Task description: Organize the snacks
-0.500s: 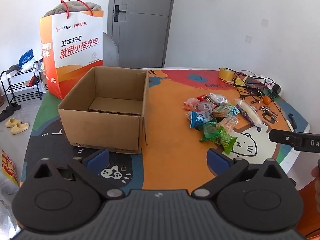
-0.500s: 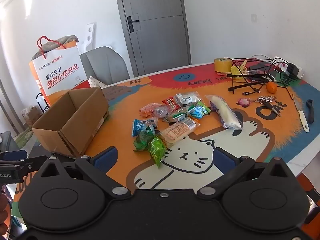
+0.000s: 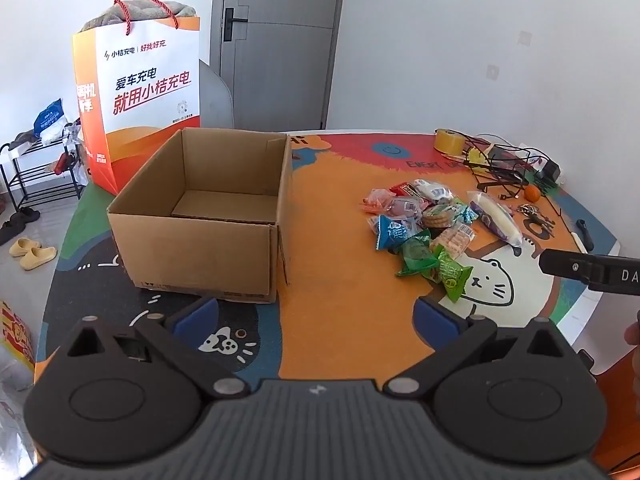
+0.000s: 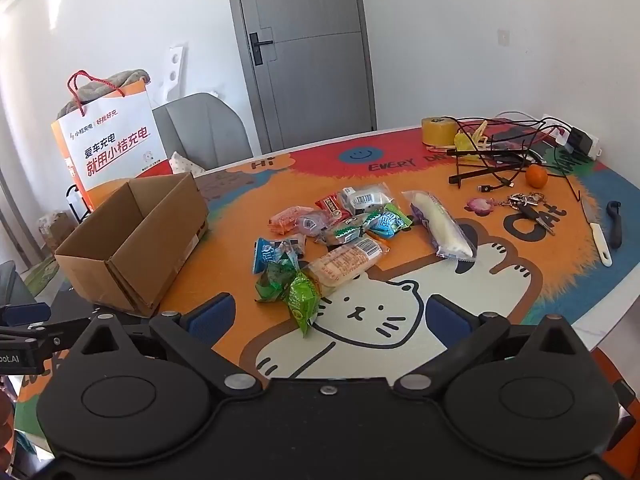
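Observation:
An open, empty cardboard box [image 3: 208, 216] stands on the left of the colourful table mat; it also shows in the right wrist view [image 4: 132, 240]. A pile of several wrapped snacks [image 3: 428, 228] lies to its right, with a green packet [image 4: 302, 304] nearest and a long white bar [image 4: 440, 226] at the far side. My left gripper [image 3: 316, 316] is open and empty, above the mat in front of the box. My right gripper [image 4: 330, 316] is open and empty, just short of the green packet.
An orange-and-white paper bag [image 3: 138, 92] stands behind the box. A tape roll [image 4: 438, 130], cables [image 4: 504, 148], an orange [image 4: 536, 176], keys [image 4: 528, 204] and a knife [image 4: 596, 228] lie at the table's right side. A grey chair [image 4: 200, 132] stands behind the table.
Both views have barely shifted. Both grippers stay open and the snacks have not moved.

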Available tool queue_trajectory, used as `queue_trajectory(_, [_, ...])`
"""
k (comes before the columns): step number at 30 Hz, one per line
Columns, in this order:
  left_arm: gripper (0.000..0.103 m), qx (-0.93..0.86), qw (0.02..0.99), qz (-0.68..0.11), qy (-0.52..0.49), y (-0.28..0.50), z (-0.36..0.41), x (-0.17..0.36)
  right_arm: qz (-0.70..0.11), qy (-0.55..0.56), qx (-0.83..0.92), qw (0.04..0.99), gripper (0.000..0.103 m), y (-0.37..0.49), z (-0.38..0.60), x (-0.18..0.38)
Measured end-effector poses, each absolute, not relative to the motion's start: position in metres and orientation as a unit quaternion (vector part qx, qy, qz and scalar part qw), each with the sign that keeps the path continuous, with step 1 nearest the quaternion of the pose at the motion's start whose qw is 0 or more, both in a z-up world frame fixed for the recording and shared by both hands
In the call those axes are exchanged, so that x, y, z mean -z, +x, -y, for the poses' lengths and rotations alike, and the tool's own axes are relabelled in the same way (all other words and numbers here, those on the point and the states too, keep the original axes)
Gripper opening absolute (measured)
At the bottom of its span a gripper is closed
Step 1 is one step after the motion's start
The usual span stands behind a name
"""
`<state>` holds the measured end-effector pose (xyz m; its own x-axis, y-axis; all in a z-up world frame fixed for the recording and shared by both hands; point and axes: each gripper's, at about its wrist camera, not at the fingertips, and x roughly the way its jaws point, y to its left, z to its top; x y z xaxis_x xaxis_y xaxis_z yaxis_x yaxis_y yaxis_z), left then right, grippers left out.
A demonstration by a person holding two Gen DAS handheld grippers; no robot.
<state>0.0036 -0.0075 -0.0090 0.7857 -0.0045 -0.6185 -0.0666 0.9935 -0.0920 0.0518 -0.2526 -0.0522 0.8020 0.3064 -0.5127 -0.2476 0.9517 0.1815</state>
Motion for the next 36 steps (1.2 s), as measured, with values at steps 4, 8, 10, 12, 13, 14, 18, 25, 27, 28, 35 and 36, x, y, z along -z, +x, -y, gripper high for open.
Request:
queue_trajectory(4, [0.103, -0.016, 0.944, -0.326, -0.056, 0.0031, 0.0071, 0.0079, -0.281, 0.053, -0.149, 0.947, 0.103, 0.0511, 0.2545, 0.0497])
queue_trajectory(8, [0.103, -0.014, 0.943, -0.327, -0.056, 0.0031, 0.0067, 0.0081, -0.282, 0.047, -0.147, 0.947, 0.103, 0.0516, 0.2514, 0.0484])
queue_trajectory(10, [0.103, -0.014, 0.944, -0.326, -0.056, 0.0028, 0.0064, 0.0081, -0.284, 0.046, -0.146, 0.946, 0.103, 0.0529, 0.2495, 0.049])
queue_trajectory(12, [0.103, -0.015, 0.943, -0.326, -0.058, 0.0027, 0.0058, 0.0082, -0.284, 0.044, -0.146, 0.947, 0.103, 0.0524, 0.249, 0.0498])
queue_trajectory(13, [0.103, -0.015, 0.943, -0.326, -0.058, 0.0027, 0.0055, 0.0082, -0.284, 0.042, -0.146, 0.947, 0.103, 0.0521, 0.2492, 0.0501])
queue_trajectory(14, [0.103, -0.015, 0.943, -0.326, -0.058, 0.0026, 0.0053, 0.0082, -0.284, 0.042, -0.146, 0.947, 0.103, 0.0519, 0.2494, 0.0504])
queue_trajectory(18, [0.103, -0.015, 0.944, -0.325, -0.059, 0.0022, 0.005, 0.0075, -0.284, 0.042, -0.144, 0.947, 0.103, 0.0513, 0.2486, 0.0498])
queue_trajectory(25, [0.103, -0.015, 0.944, -0.325, -0.059, 0.0027, 0.0049, 0.0075, -0.289, 0.043, -0.129, 0.948, 0.103, 0.0542, 0.2535, 0.0514])
queue_trajectory(27, [0.103, -0.015, 0.944, -0.325, -0.06, 0.0025, 0.0046, 0.007, -0.29, 0.042, -0.131, 0.947, 0.103, 0.0543, 0.2518, 0.0519])
queue_trajectory(28, [0.103, -0.016, 0.944, -0.324, -0.06, 0.0025, 0.0045, 0.0068, -0.289, 0.041, -0.132, 0.947, 0.103, 0.0541, 0.2512, 0.0518])
queue_trajectory(35, [0.103, -0.017, 0.944, -0.323, -0.061, 0.0019, 0.0042, 0.0058, -0.288, 0.038, -0.134, 0.947, 0.103, 0.0533, 0.2504, 0.051])
queue_trajectory(36, [0.103, -0.017, 0.944, -0.323, -0.061, 0.002, 0.0041, 0.0057, -0.288, 0.038, -0.133, 0.947, 0.103, 0.0536, 0.2507, 0.0509])
